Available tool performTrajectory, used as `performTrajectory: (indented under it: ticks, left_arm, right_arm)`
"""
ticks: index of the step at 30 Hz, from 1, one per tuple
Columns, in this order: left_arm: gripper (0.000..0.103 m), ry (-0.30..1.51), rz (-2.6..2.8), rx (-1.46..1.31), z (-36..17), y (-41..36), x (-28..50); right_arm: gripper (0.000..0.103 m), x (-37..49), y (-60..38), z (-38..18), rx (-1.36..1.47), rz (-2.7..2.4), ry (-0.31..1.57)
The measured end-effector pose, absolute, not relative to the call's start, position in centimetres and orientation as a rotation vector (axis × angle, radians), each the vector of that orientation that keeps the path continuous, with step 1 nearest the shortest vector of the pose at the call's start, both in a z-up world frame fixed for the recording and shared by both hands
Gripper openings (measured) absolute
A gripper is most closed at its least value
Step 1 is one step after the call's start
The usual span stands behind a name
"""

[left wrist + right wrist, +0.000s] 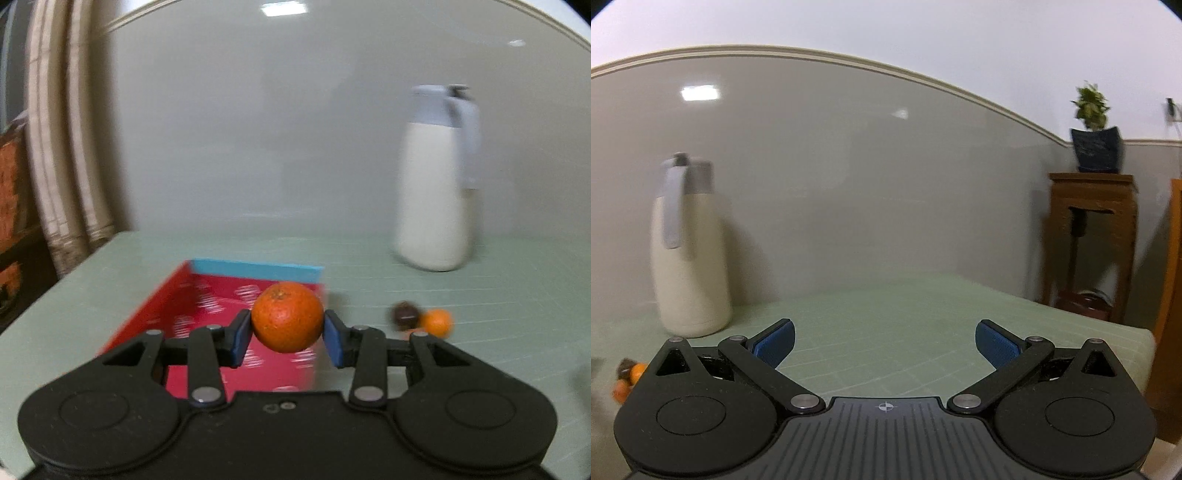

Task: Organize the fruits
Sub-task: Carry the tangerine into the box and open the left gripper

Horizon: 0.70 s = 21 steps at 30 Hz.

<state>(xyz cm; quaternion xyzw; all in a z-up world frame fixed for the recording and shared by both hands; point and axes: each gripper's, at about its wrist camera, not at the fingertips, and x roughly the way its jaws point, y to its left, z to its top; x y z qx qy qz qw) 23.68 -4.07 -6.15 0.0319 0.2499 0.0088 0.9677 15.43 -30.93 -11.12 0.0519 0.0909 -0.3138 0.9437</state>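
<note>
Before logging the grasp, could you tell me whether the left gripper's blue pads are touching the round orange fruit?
Touching. The left wrist view shows the left gripper with both blue pads pressed against opposite sides of the orange fruit, no gap visible.

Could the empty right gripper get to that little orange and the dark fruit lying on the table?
Probably yes. The right gripper is open and holds nothing, and the small orange and dark fruit lie uncovered on the table to its left. The jug stands farther back, so a leftward swing looks unblocked.

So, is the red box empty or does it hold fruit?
Empty, as far as visible: the red box shows only its patterned floor; the orange is held above it.
</note>
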Motion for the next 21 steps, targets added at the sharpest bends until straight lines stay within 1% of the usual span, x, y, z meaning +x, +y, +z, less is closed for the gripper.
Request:
performTrajectory:
  ticks: [7,13,16,17,18,19,21]
  left_arm:
    - [0.032,0.563,0.133,0.056,-7.7,0.7,24.4]
    - [0.035,0.604,0.174,0.031,-8.9,2.7,24.2]
    - [0.044,0.601,0.167,0.034,-8.8,3.1,23.8]
    - [0.053,0.596,0.176,0.035,-8.6,3.1,23.5]
    - [0.065,0.584,0.185,0.034,-8.4,3.1,23.2]
    - [0.069,0.565,0.190,0.030,-8.1,3.2,22.8]
    - [0.070,0.521,0.191,0.014,-7.3,3.6,21.6]
  right_arm:
    - [0.103,16.0,-29.1,-11.1,0.111,-0.523,0.196]
    - [0.103,16.6,-26.8,-11.2,0.105,-0.405,0.209]
    - [0.103,17.0,-25.7,-11.1,0.091,-0.355,0.208]
    - [0.103,17.2,-25.4,-11.1,0.090,-0.342,0.211]
    - [0.103,17.4,-25.0,-11.1,0.091,-0.324,0.216]
    - [0.103,17.7,-24.7,-11.1,0.094,-0.308,0.222]
    - [0.103,18.1,-24.2,-11.1,0.103,-0.274,0.235]
